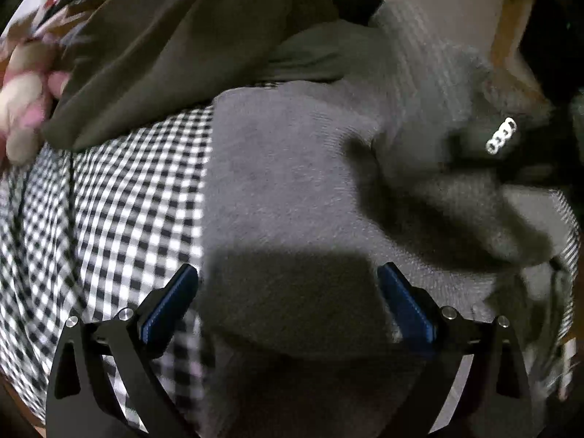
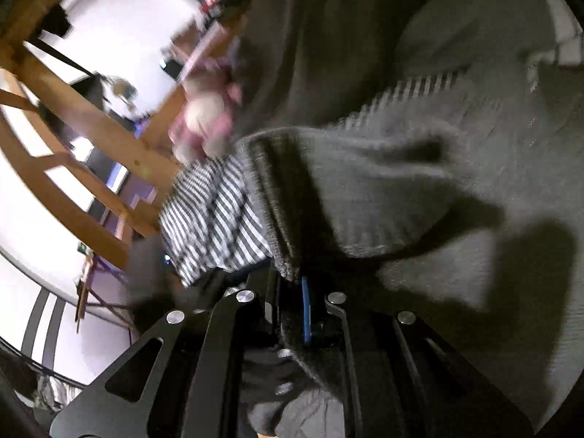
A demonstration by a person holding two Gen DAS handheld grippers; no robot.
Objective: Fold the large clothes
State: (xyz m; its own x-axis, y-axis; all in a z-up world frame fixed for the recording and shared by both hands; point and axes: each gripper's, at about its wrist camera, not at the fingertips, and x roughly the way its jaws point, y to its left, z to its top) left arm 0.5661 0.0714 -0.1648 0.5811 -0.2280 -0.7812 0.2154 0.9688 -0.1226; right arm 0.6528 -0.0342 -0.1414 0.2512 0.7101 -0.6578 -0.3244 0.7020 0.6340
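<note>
A grey knitted sweater (image 1: 292, 168) lies spread over a black-and-white checked cloth (image 1: 120, 197). My left gripper (image 1: 288, 292) hovers just above the grey knit with its jaws wide open and nothing between the blue pads (image 1: 171, 303). In the right wrist view my right gripper (image 2: 299, 303) is shut on a ribbed edge of the grey sweater (image 2: 365, 189), which folds over itself away from the jaws. The checked cloth (image 2: 215, 215) shows to the left of that fold.
An olive-brown garment (image 1: 175, 36) lies beyond the sweater, with a pink and cream floral piece (image 1: 25, 102) at the left. A small silver chain ornament (image 1: 502, 134) sits on dark fabric at right. A wooden frame (image 2: 91, 135) stands left in the right wrist view.
</note>
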